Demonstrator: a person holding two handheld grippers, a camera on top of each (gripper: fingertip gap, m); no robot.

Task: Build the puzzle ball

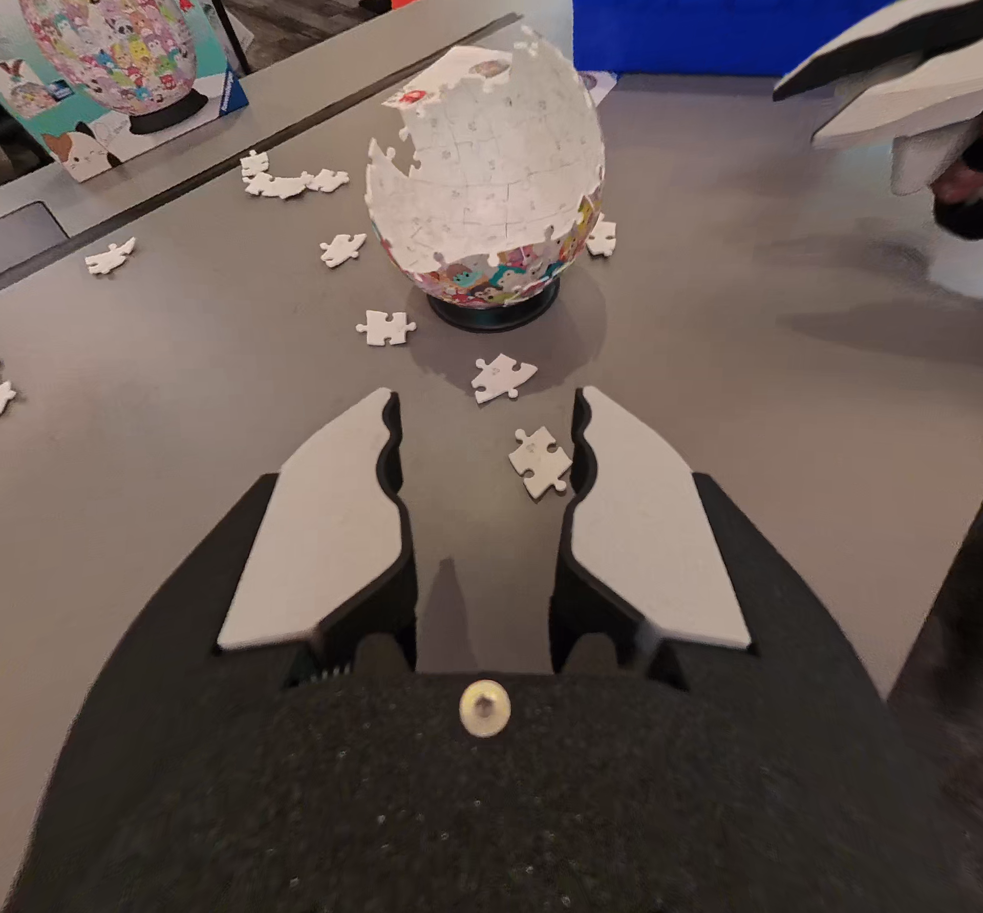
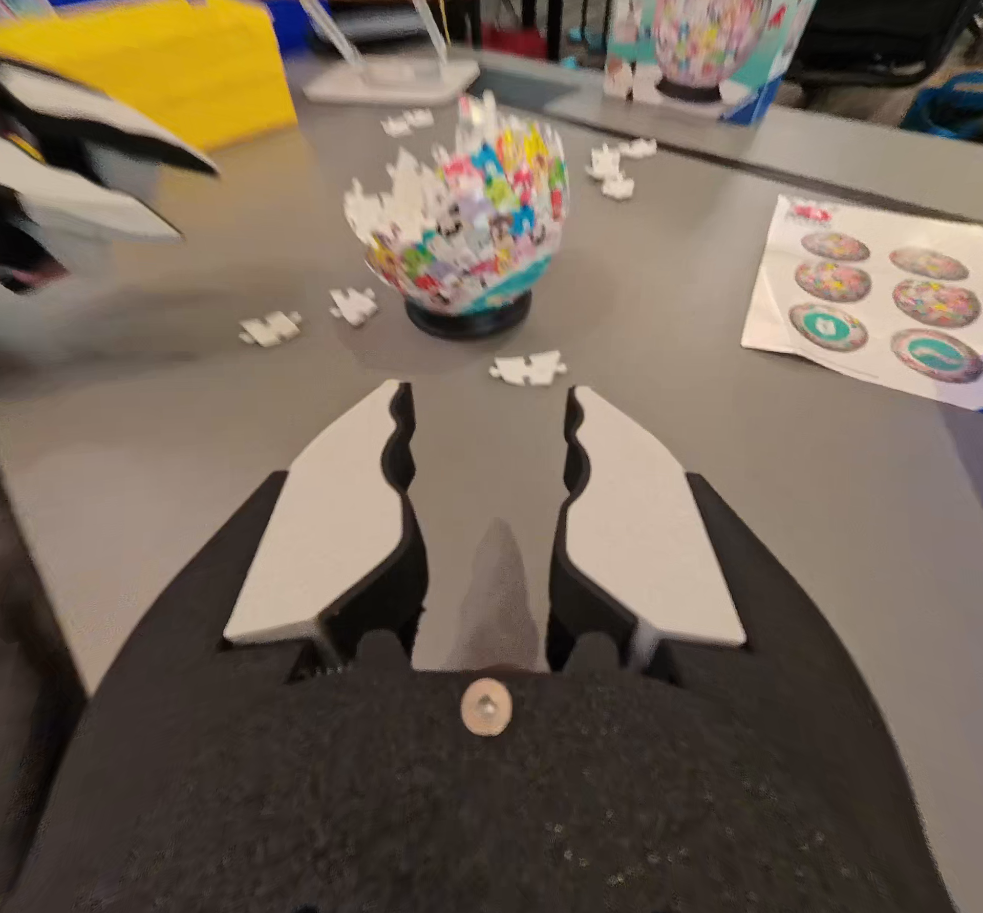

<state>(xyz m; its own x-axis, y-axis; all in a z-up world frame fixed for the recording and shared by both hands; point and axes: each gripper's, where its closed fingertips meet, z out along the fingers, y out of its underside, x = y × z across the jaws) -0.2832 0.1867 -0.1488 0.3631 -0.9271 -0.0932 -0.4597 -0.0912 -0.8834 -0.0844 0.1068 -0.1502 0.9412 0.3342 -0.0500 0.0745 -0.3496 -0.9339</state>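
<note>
The puzzle ball (image 1: pixel 486 185) is seen part-built, seated upright on a black ring stand (image 1: pixel 493 310) on the grey table (image 1: pixel 744 408). In the left wrist view the white inner face of the shell is presented; the open side faces this gripper and a jagged rim runs up to the top.

Left gripper (image 1: pixel 486 408): jaws spread, nothing held. Right gripper (image 2: pixel 486 403): jaws spread, nothing held; its view is motion-blurred.

Key relation: from the left gripper the ball lies at 12 o'clock, with loose pieces strewn between. The nearest loose piece (image 1: pixel 540 462) lies flat at about 1 o'clock, just beside the inner edge of the right-hand finger, its long axis running roughly 11 to 5. A second piece (image 1: pixel 502 377) lies just beyond the fingertips at 12 o'clock, and a third (image 1: pixel 385 328) at 11 o'clock near the stand.

From the right gripper the ball (image 2: pixel 463 228) is also at 12 o'clock, printed side showing; one piece (image 2: pixel 528 367) lies just ahead of its tips at 12 to 1 o'clock, long axis 9 to 3.

Judgement: each gripper has a piece within close reach; the left is nearer the open rim. A flat piece on the table is judged awkward to pinch edgewise.

An instruction sheet (image 2: pixel 872 297) lies at 2 o'clock of the right gripper.
</note>
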